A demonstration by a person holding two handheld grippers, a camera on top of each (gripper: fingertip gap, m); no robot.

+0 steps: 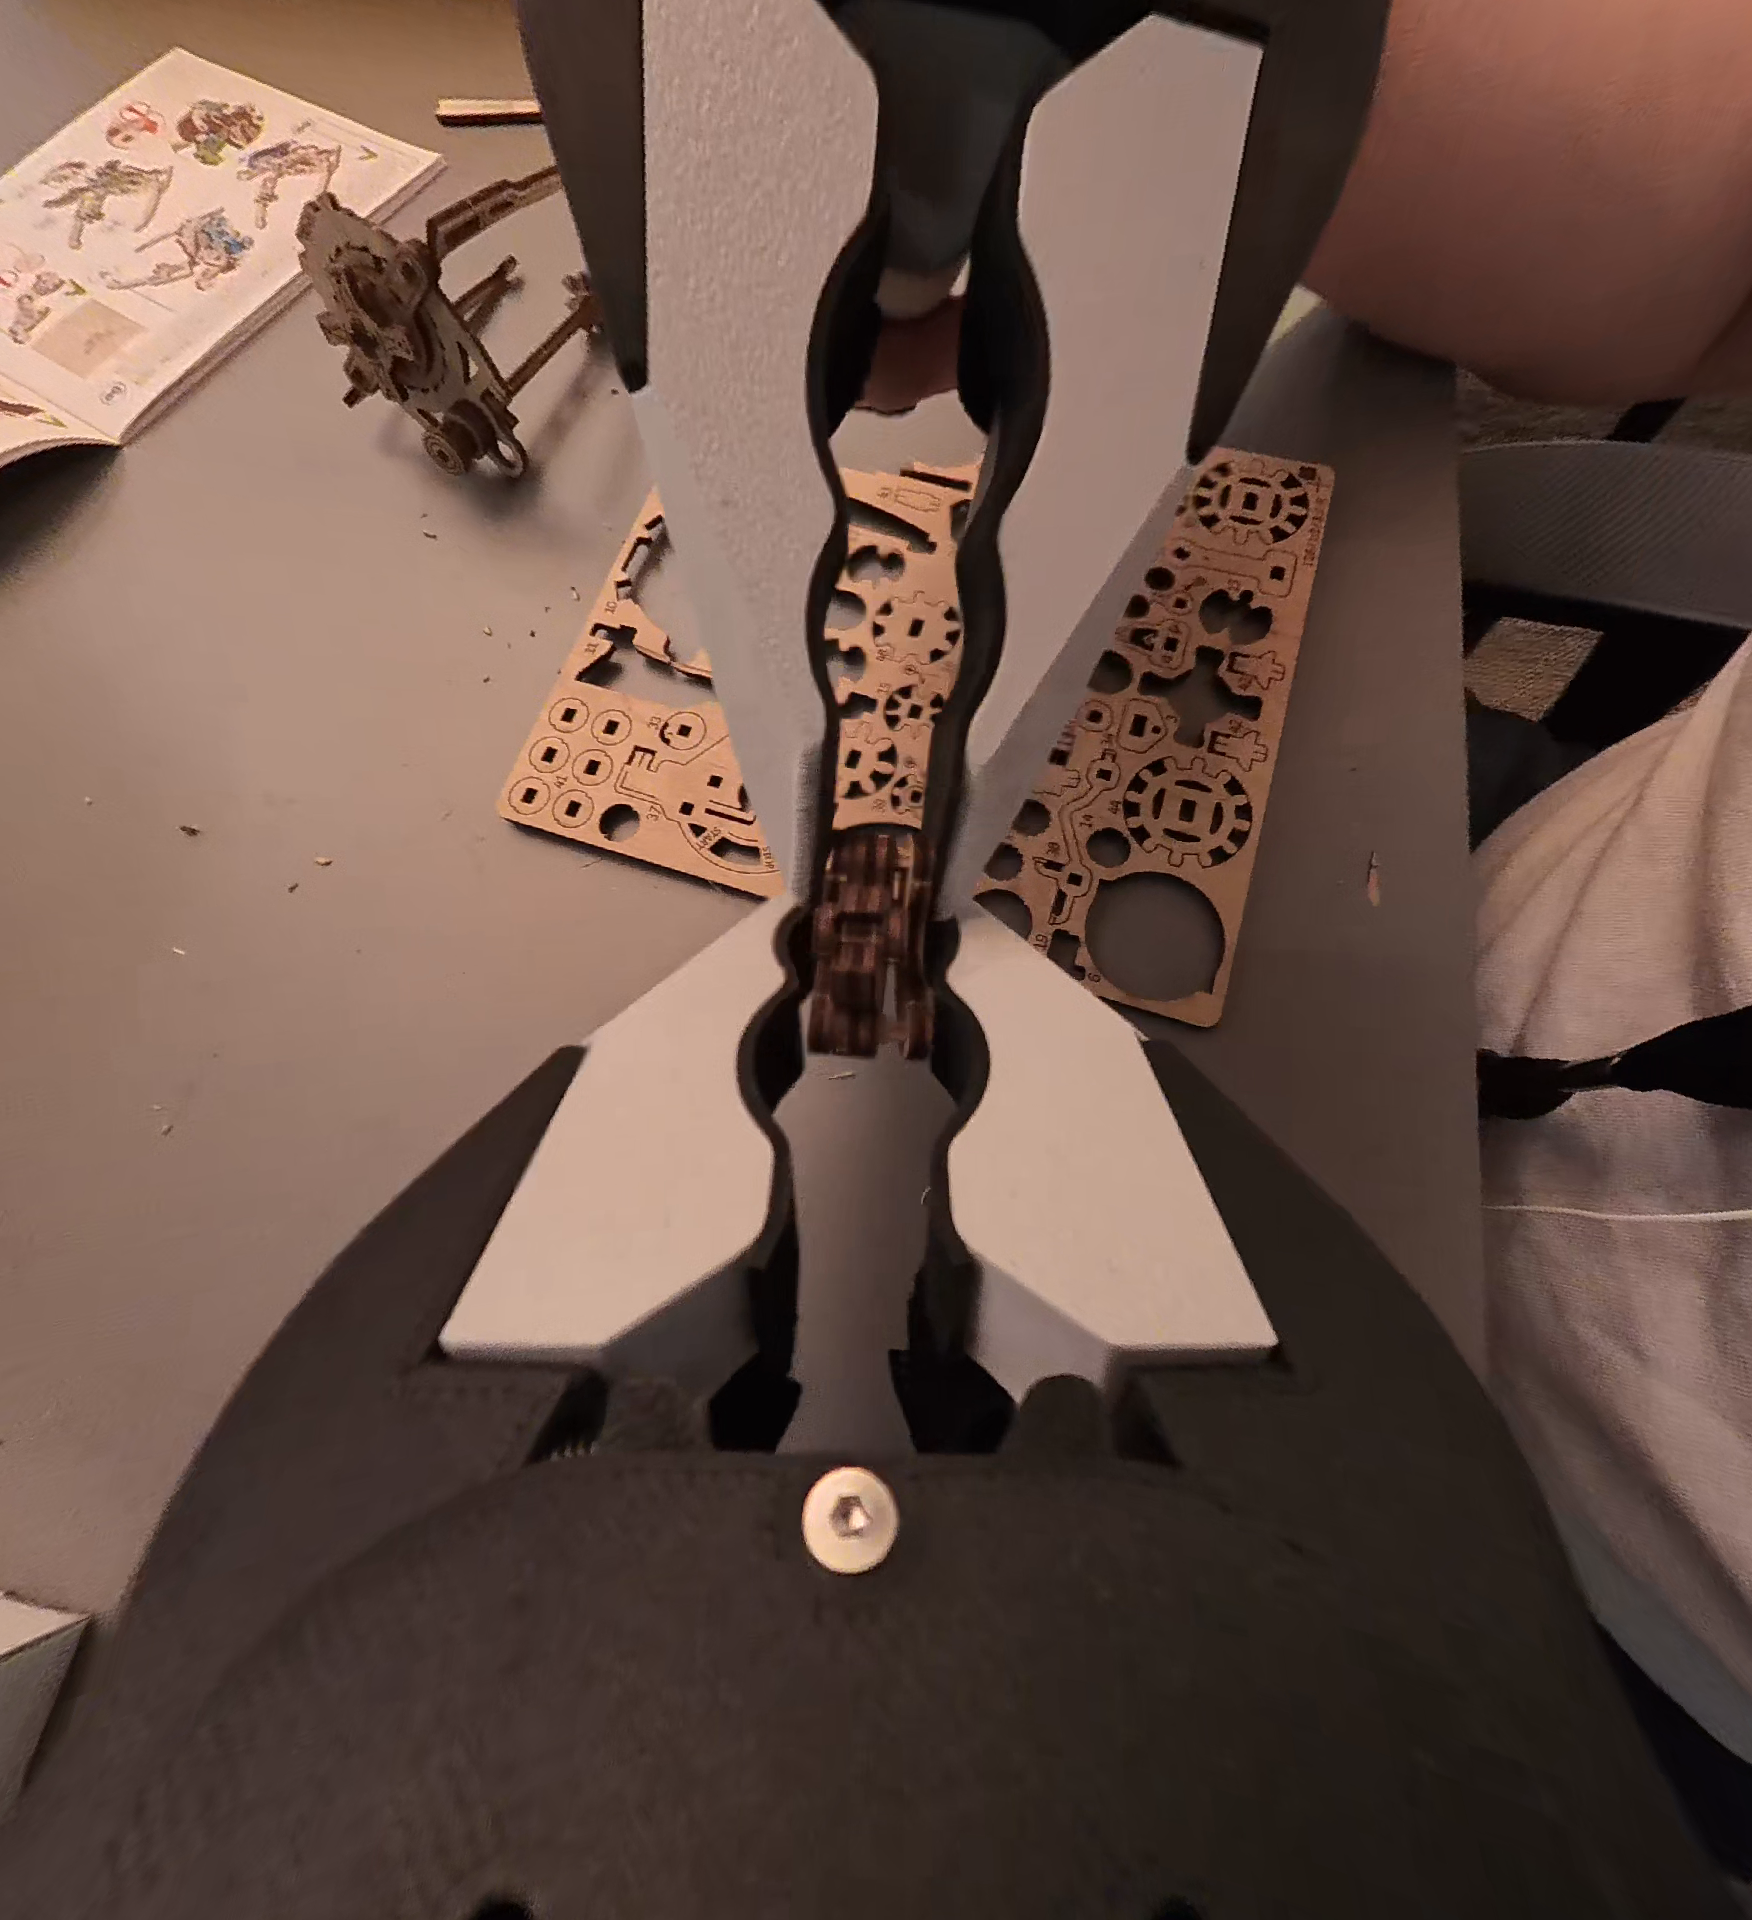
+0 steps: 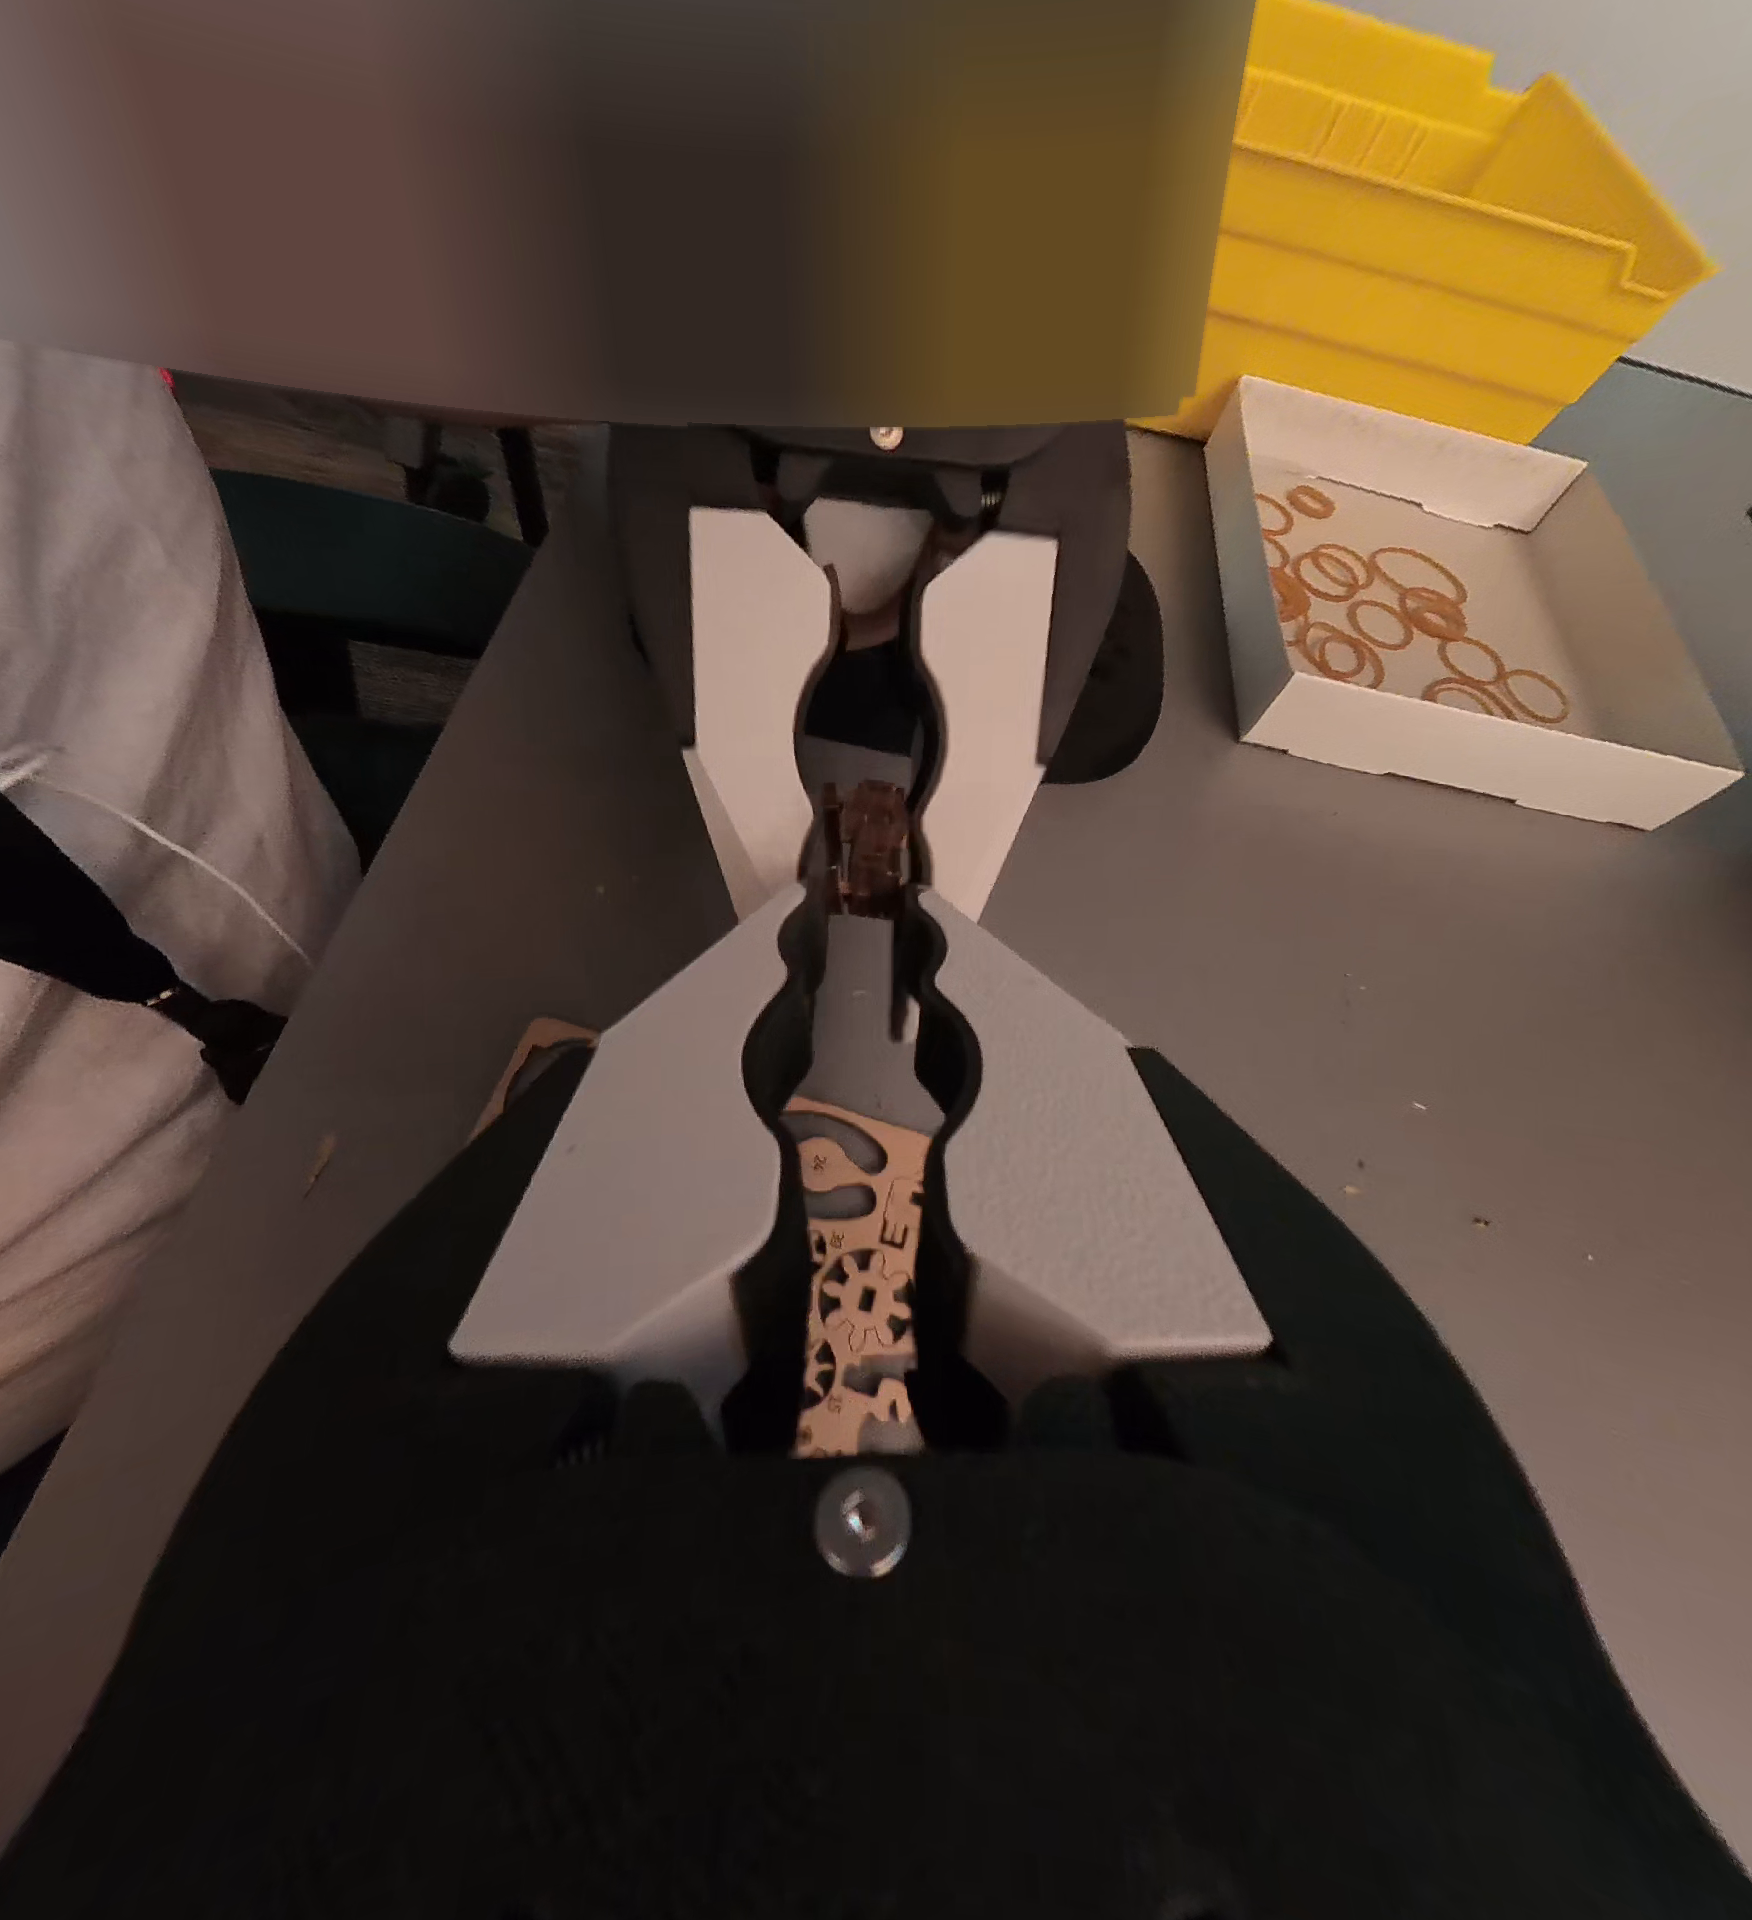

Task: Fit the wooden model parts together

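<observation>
A small dark wooden sub-assembly (image 1: 867, 951) made of stacked laser-cut pieces hangs above the grey table (image 1: 280, 935). My left gripper (image 1: 867, 935) comes up from the bottom of its view and is shut on it. My right gripper (image 1: 877, 842) comes down from the top, tip to tip with the left, and is closed on the part's far end. In the right wrist view the same part (image 2: 861, 842) sits just beyond my right gripper (image 2: 856, 909), with the left gripper (image 2: 867, 810) clamped on it from the far side.
A pale laser-cut parts sheet (image 1: 1163, 779) lies flat under the grippers and shows between the right fingers (image 2: 856, 1299). A partly built wooden model (image 1: 404, 332) and an instruction booklet (image 1: 124, 239) lie far left. A yellow bin (image 2: 1423, 239) and a white box of rubber bands (image 2: 1423, 623) stand far right. The partly built wooden model (image 1: 404, 332) is about 20 cm from both grippers' fingertips.
</observation>
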